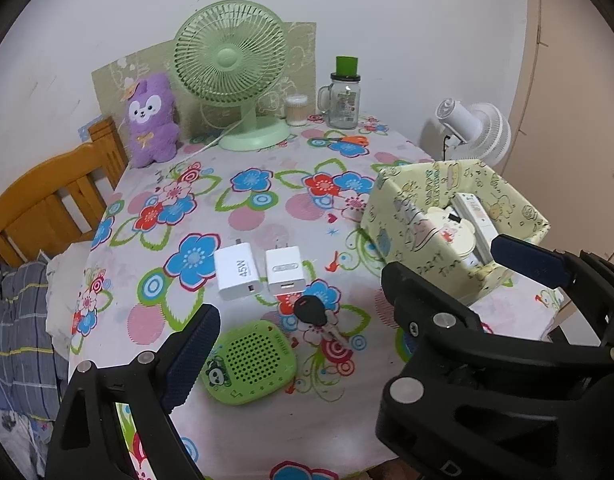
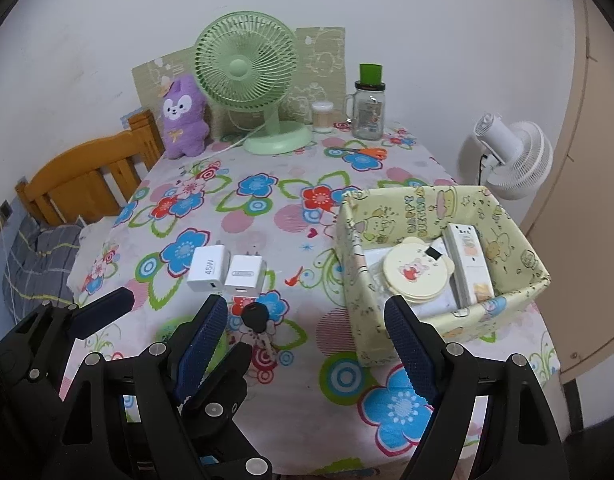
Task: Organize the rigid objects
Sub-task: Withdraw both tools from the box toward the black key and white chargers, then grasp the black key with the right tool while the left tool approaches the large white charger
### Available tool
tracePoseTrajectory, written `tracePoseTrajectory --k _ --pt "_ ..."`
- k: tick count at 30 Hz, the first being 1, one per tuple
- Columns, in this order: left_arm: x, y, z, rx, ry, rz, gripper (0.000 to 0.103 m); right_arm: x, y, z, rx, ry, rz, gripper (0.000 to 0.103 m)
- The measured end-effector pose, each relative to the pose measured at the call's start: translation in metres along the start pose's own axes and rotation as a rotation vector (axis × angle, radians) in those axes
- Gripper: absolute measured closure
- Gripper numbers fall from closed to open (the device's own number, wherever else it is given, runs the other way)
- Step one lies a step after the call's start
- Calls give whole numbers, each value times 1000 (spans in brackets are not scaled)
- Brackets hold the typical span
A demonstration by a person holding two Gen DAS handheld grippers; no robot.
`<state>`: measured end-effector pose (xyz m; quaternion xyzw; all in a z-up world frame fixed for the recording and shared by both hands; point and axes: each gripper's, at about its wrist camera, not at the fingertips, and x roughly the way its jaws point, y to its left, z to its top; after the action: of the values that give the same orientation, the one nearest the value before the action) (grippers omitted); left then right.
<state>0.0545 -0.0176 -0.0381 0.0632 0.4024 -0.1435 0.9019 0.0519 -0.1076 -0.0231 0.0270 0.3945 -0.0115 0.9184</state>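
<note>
Two white chargers, one marked 45W (image 1: 238, 271) and a plainer one (image 1: 283, 270), lie side by side on the flowered tablecloth. A black key (image 1: 311, 309) and a green speaker (image 1: 249, 362) lie just in front of them. My left gripper (image 1: 307, 320) hovers open over the key and speaker, holding nothing. Its right finger is partly hidden by the right gripper (image 1: 441, 258). In the right wrist view, the right gripper (image 2: 305, 304) is open and empty between the key (image 2: 254, 316) and a yellow patterned box (image 2: 349, 248). The box holds a round cream case (image 2: 413, 274) and a white flat device (image 2: 467, 264).
At the table's back stand a green fan (image 1: 231, 76), a purple plush (image 1: 151, 120), a swab pot (image 1: 297, 110) and a glass jar (image 1: 343, 100). Orange scissors (image 1: 347, 140) lie nearby. A white fan (image 1: 479, 132) stands beyond the right edge, and a wooden bed frame (image 1: 47, 208) on the left.
</note>
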Motion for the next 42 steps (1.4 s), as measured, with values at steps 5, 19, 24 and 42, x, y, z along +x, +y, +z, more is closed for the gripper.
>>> tracePoseTrajectory --k 5,19,24,42 --pt "5 8 -5 -7 0 15 9 10 6 -5 -5 2 27 20" --pt "32 41 -27 -71 40 68 9 49 23 -18 -40 41 86 20" --pt "43 50 -31 -91 54 72 9 62 30 -19 -58 60 96 20" --pt "84 71 -31 -101 128 65 9 108 42 -17 -62 134 82 20"
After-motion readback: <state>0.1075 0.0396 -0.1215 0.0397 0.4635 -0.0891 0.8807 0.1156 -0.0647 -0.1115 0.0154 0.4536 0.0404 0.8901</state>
